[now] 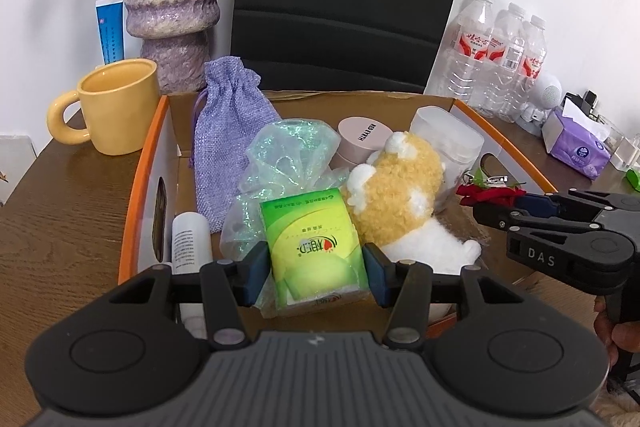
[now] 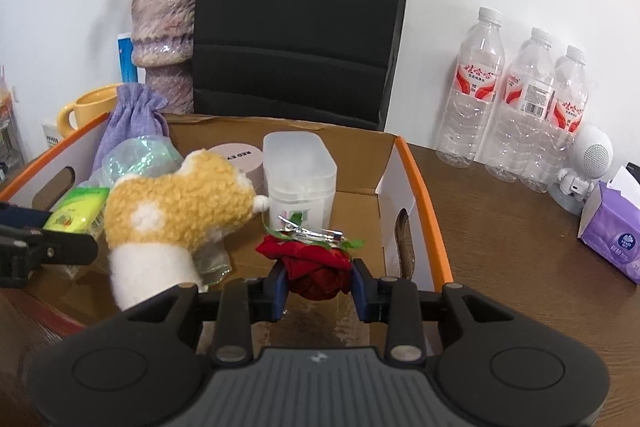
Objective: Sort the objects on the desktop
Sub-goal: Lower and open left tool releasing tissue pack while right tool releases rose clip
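A green tissue pack [image 1: 316,247] sits between the blue pads of my left gripper [image 1: 316,277], which is shut on it just above the near end of the orange-rimmed cardboard box [image 1: 136,179]. My right gripper [image 2: 320,287] is shut on a red fabric rose clip [image 2: 320,267] with a silver clasp, over the box's [image 2: 424,195] right half. In the left wrist view the right gripper [image 1: 486,209] comes in from the right with the rose [image 1: 492,194]. A yellow and white plush toy [image 1: 400,195] lies between the two grippers.
Inside the box lie a purple drawstring bag [image 1: 228,135], a shimmery green pouch [image 1: 284,163], a pink round tin [image 1: 360,139], a translucent container [image 2: 300,171] and a white tube [image 1: 191,243]. Around it stand a yellow mug [image 1: 116,107], a vase [image 1: 172,7], a black chair back [image 2: 296,19], three water bottles [image 2: 524,107] and purple tissues [image 2: 612,235].
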Action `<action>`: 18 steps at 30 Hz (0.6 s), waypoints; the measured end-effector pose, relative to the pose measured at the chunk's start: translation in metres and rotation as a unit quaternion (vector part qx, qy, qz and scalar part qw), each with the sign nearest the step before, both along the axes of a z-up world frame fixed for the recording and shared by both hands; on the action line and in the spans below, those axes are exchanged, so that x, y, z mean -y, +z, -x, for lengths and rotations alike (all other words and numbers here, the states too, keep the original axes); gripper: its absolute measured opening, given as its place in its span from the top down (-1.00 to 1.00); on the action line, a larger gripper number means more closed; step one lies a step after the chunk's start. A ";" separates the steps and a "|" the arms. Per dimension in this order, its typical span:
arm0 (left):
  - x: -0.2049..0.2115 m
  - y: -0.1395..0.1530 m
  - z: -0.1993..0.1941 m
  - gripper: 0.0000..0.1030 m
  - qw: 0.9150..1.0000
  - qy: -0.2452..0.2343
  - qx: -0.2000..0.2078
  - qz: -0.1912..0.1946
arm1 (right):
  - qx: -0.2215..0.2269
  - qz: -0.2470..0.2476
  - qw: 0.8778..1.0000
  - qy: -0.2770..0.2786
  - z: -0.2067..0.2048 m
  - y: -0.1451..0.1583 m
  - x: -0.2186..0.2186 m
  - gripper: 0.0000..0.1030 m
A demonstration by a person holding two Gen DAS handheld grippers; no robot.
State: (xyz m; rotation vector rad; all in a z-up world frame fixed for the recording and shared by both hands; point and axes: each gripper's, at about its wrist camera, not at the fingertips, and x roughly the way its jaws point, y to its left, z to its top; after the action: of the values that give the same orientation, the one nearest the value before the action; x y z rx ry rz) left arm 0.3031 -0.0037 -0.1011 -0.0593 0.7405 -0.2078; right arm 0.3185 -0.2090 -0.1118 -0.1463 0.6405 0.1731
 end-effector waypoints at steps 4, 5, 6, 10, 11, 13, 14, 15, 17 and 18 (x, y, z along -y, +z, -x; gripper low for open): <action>0.000 -0.001 -0.001 -0.01 1.000 0.001 -0.003 -0.001 | -0.006 -0.001 1.000 0.005 -0.001 -0.002 -0.001 0.34; 0.000 -0.001 -0.001 -0.01 1.000 0.001 -0.003 -0.001 | -0.007 -0.002 1.000 0.005 -0.001 -0.003 -0.001 0.34; 0.000 -0.001 -0.001 -0.01 1.000 0.001 -0.003 -0.002 | -0.008 -0.003 1.000 0.006 -0.001 -0.004 -0.001 0.34; 0.000 -0.002 -0.001 -0.01 1.000 0.003 -0.006 -0.002 | -0.008 -0.003 1.000 0.006 -0.002 -0.004 -0.001 0.34; 0.000 -0.003 -0.002 -0.05 1.000 0.004 -0.008 -0.002 | -0.009 -0.003 1.000 0.006 -0.002 -0.004 -0.001 0.34; 0.000 -0.003 -0.002 -0.08 1.000 0.003 -0.010 -0.001 | -0.009 -0.004 1.000 0.008 -0.002 -0.004 -0.001 0.31; 0.000 -0.003 -0.002 -0.11 1.000 0.004 -0.010 -0.001 | -0.010 -0.004 1.000 0.008 -0.002 -0.005 -0.002 0.30; 0.000 -0.002 -0.001 -0.12 1.000 0.004 -0.009 -0.001 | -0.010 -0.005 1.000 0.009 -0.002 -0.005 -0.002 0.29; -0.001 -0.001 0.000 -0.16 1.000 0.005 -0.007 -0.001 | -0.011 -0.006 1.000 0.010 -0.002 -0.005 -0.002 0.26; -0.001 -0.001 0.000 -0.17 1.000 0.005 -0.006 -0.001 | -0.012 -0.007 1.000 0.011 -0.003 -0.005 -0.002 0.24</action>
State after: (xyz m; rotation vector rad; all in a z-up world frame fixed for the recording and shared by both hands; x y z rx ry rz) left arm 0.3032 -0.0031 -0.1018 -0.0620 0.7526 -0.1975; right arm 0.3211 -0.2065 -0.1163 -0.1381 0.6616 0.2002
